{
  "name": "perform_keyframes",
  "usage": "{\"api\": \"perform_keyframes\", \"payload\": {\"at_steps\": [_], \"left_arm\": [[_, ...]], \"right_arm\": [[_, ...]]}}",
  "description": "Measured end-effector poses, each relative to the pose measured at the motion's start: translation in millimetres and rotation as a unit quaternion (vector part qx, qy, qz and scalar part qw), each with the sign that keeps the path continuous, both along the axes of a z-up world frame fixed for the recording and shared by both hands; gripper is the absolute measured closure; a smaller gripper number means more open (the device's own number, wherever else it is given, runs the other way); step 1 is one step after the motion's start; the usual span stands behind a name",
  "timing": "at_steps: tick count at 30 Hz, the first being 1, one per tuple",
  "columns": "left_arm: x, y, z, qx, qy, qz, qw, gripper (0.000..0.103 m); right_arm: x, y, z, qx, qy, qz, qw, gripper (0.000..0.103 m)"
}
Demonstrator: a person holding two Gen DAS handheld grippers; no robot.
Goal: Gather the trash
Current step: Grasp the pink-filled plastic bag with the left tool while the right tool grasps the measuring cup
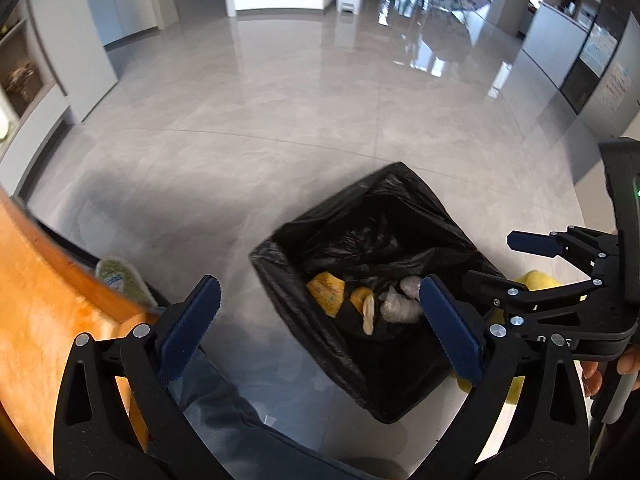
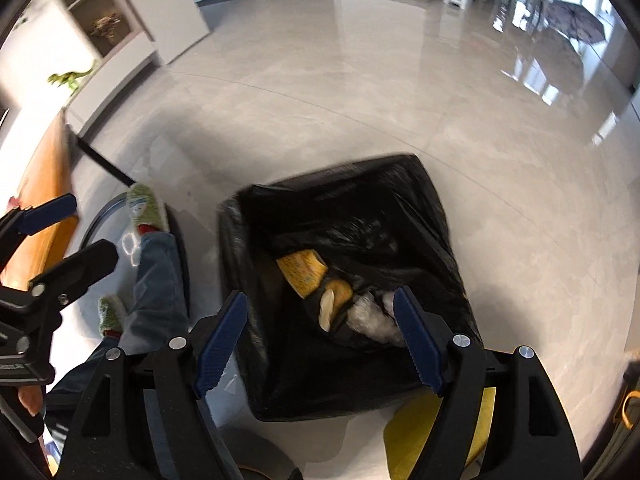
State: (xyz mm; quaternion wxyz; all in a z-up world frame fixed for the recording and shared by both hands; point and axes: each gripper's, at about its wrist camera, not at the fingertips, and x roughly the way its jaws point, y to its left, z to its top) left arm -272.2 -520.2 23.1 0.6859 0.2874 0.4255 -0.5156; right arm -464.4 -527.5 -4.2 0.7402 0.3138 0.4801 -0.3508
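Observation:
A bin lined with a black trash bag (image 1: 400,208) stands on the floor, also in the right wrist view (image 2: 400,196). Inside lie a yellow wrapper (image 1: 326,292), a banana peel (image 1: 366,308) and crumpled clear plastic (image 1: 400,304); the right wrist view shows the wrapper (image 2: 304,272), the peel (image 2: 332,304) and the plastic (image 2: 372,320). My left gripper (image 1: 320,320) is open and empty above the bin's near left edge. My right gripper (image 2: 320,336) is open and empty above the bin; it also shows from the side in the left wrist view (image 1: 500,260).
An orange wooden table edge (image 1: 48,320) is at the left. The person's jeans leg (image 2: 156,280) and green slippers (image 2: 146,208) are left of the bin. A yellow object (image 2: 432,432) lies by the bin's near side. Grey tiled floor (image 1: 280,120) stretches beyond.

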Motion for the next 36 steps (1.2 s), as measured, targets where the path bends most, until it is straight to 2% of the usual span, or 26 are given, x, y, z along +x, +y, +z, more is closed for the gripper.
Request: {"api": "perform_keyframes", "payload": {"at_steps": [5,10,17,24,31,36], "left_arm": [[34.8,35.1,12.8,-0.015,0.0,0.041,0.9991,0.007],[77.7,78.8,28.3,-0.026,-0.016,0.092,0.9953,0.007],[138.9,154.9,49.0,-0.039,-0.035,0.174,0.9833,0.007],[191.4,243.8,65.6,-0.048,-0.051,0.26,0.963,0.006],[242.9,333.5,76.4,-0.041,-0.064,0.347,0.9347,0.006],[284.1,376.3,67.7,-0.027,-0.054,0.395,0.9166,0.006]], "right_arm": [[51.4,22.4,21.1,-0.012,-0.016,0.064,0.998,0.027],[110.2,51.3,36.0,-0.02,-0.024,0.13,0.991,0.027],[194.1,96.6,66.0,-0.033,-0.043,0.223,0.973,0.027],[274.1,151.6,77.9,-0.034,-0.048,0.307,0.95,0.027],[351.2,208.7,79.5,-0.024,-0.05,0.371,0.927,0.027],[406.0,236.4,77.3,-0.01,-0.049,0.401,0.915,0.027]]}}
